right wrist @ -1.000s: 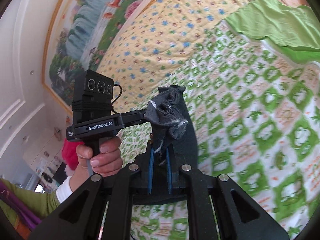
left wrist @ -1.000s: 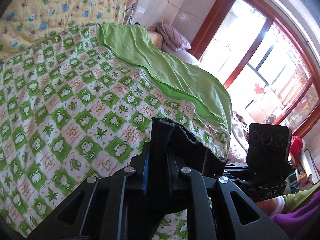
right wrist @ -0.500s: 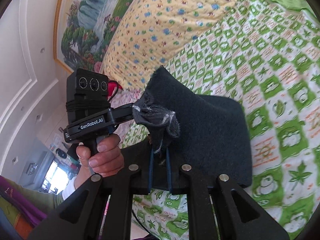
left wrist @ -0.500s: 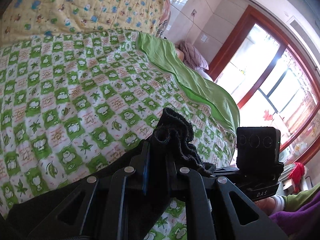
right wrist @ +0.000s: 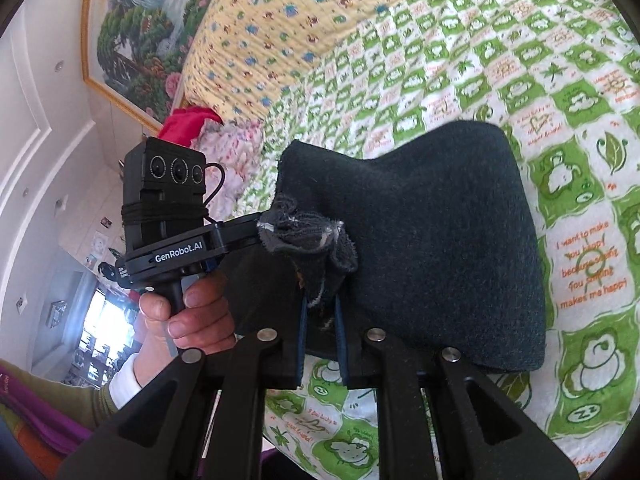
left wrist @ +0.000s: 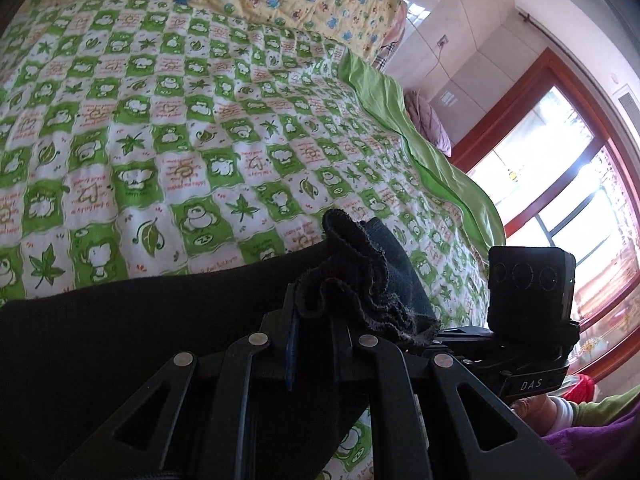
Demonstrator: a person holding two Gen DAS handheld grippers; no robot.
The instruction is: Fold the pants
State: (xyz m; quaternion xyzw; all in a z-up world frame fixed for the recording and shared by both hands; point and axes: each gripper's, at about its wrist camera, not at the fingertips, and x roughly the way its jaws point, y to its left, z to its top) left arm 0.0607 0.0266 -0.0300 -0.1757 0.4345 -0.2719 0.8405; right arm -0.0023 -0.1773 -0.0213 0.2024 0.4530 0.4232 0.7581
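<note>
The left gripper [left wrist: 316, 320] and right gripper [right wrist: 320, 312] each clamp a bunched edge of the dark pants [right wrist: 440, 240], which drape flat on the green-checked quilt [left wrist: 180, 140]; beyond lies a yellow blanket [right wrist: 280, 20]

black pants [right wrist: 440, 240], green-white checked quilt [left wrist: 180, 120]

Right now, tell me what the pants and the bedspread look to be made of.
Pants: dark, matte, fuzzy cloth, likely fleece or brushed knit; the bunched edge in the right gripper shows frayed pale threads. Bedspread: printed woven cloth, probably quilted cotton; puckered stitching lines around green-and-white squares.
</note>
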